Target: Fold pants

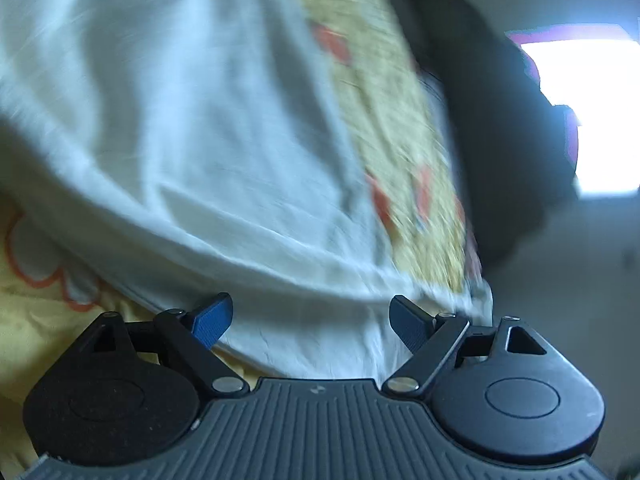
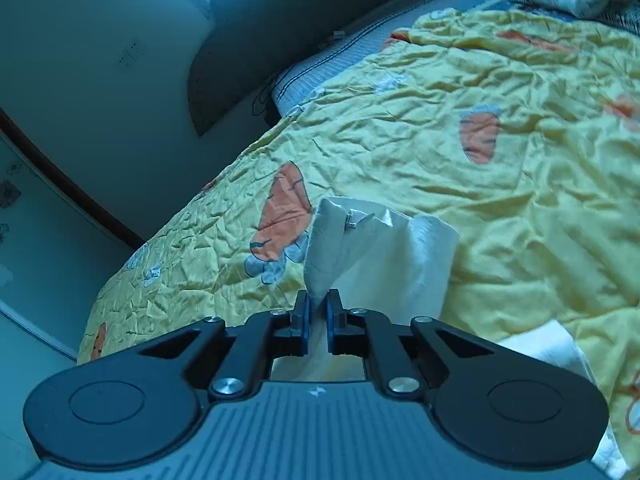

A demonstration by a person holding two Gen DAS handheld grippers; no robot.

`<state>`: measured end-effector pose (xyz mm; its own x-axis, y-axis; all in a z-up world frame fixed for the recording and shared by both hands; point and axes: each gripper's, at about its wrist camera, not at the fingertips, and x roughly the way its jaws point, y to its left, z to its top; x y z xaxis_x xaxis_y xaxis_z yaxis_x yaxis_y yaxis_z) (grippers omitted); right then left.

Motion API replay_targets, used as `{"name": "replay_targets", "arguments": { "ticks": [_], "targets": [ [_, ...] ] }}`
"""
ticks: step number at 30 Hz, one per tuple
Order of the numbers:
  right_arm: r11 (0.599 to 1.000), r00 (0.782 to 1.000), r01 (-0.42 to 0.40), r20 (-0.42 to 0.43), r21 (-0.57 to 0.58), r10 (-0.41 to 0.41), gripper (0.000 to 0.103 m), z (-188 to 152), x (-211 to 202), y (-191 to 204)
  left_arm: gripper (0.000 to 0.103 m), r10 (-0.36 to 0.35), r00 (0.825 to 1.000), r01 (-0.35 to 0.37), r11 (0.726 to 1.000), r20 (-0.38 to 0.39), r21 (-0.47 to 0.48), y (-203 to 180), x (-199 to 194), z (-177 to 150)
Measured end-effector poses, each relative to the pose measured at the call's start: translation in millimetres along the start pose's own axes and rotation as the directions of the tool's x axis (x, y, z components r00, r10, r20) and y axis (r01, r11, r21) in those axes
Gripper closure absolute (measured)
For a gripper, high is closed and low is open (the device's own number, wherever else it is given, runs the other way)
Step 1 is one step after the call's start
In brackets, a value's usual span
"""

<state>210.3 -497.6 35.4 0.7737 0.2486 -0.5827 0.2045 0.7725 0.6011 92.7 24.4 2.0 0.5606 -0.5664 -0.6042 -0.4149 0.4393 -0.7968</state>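
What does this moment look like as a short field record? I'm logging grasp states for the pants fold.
garment: white pants
surface: yellow bedspread with orange carrot print
left gripper: open, fingers apart, pants fabric lying just ahead between them
right gripper: shut on a bunched edge of the pants, fabric standing up above the fingers
image quality: left view motion-blurred

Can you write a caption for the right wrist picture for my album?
The right hand-held gripper pinches white pants above a yellow carrot-print bedspread.
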Motion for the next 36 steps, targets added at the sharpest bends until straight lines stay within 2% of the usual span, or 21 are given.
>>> {"name": "replay_targets", "arguments": {
  "ticks": [3,6,8,10,11,12,14,17,18,19,21,24,28,30,32,35,36],
  "targets": [
    [1.0,1.0,-0.008,0.003,0.029,0.007,0.095,-2.9,-2.3,-14.7,0.017,0.008,1.0,-0.005,0.994,0.029,-0.11,3.1,4.3,9.0],
    [0.997,1.0,-0.018,0.002,0.073,0.018,0.095,-7.0,-4.5,-32.8,0.022,0.042,0.999,-0.036,0.989,0.035,-0.144,1.0,10.3,12.4],
    [0.993,1.0,-0.028,-0.004,0.11,0.029,0.095,-12.7,-5.6,-45.4,0.038,0.064,0.997,-0.058,0.991,0.046,-0.122,-0.3,10.5,11.0],
    [0.988,0.999,-0.04,-0.014,0.152,0.043,0.095,-19.8,-5.3,-57.9,0.071,0.107,0.994,-0.102,0.989,0.035,-0.106,0.4,14.5,7.9],
    [0.981,0.998,-0.054,-0.019,0.185,0.058,0.093,-23.6,-5.3,-65.3,0.078,0.119,0.992,-0.115,0.987,0.033,-0.108,2.4,15.4,7.6],
    [0.972,0.997,-0.068,-0.019,0.227,0.074,0.092,-27.4,-5.6,-73.1,0.089,0.131,0.991,-0.127,0.986,0.031,-0.112,5.0,16.9,6.6],
    [0.936,0.992,-0.122,-0.002,0.33,0.13,0.092,-37.1,-8.2,-90.4,0.093,0.135,0.99,-0.13,0.986,0.033,-0.108,7.9,14.9,6.0],
    [0.888,0.981,-0.189,0.045,0.419,0.188,0.086,-52.9,-15.8,-107.1,0.094,0.14,0.989,-0.138,0.988,0.035,-0.075,3.9,12.0,3.7],
    [0.88,0.979,-0.199,0.051,0.431,0.196,0.078,-56.9,-17.7,-109.9,0.094,0.137,0.99,-0.135,0.989,0.033,-0.065,1.8,10.8,3.5],
    [0.874,0.978,-0.207,0.059,0.44,0.202,0.067,-60.4,-19.2,-112.4,0.094,0.134,0.991,-0.132,0.99,0.032,-0.057,-0.5,9.7,3.5],
    [0.868,0.974,-0.225,0.077,0.443,0.213,0.055,-64.6,-21.7,-113.1,0.094,0.119,0.992,-0.117,0.992,0.031,-0.052,-3.2,8.0,4.3],
    [0.872,0.971,-0.234,0.052,0.431,0.235,0.045,-64.6,-18.5,-99.8,0.094,0.093,0.995,-0.092,0.995,0.023,-0.047,-5.8,1.2,4.4],
    [0.877,0.953,-0.273,-0.016,0.396,0.304,0.044,-65.8,-2.4,-69.1,0.094,0.062,0.998,-0.061,0.997,0.013,-0.043,-6.2,-5.3,4.9],
    [0.897,0.962,-0.238,-0.037,0.371,0.271,0.044,-63.6,6.9,-56.4,0.094,0.056,0.998,-0.056,0.998,0.01,-0.042,-4.9,-5.9,4.3],
    [0.911,0.979,-0.187,-0.008,0.367,0.204,0.044,-57.3,12.4,-54.8,0.094,0.061,0.998,-0.061,0.997,0.009,-0.039,-2.0,-7.2,3.4],
    [0.861,0.979,-0.203,0.088,0.465,0.184,0.045,-45.1,13.3,-74.5,0.095,0.07,0.998,-0.07,0.996,0.006,-0.051,5.2,-8.0,4.6],
    [0.848,0.977,-0.211,0.121,0.487,0.174,0.049,-42.7,12.2,-79.7,0.095,0.072,0.997,-0.072,0.996,0.005,-0.054,7.2,-8.3,4.9]
  ]
}}
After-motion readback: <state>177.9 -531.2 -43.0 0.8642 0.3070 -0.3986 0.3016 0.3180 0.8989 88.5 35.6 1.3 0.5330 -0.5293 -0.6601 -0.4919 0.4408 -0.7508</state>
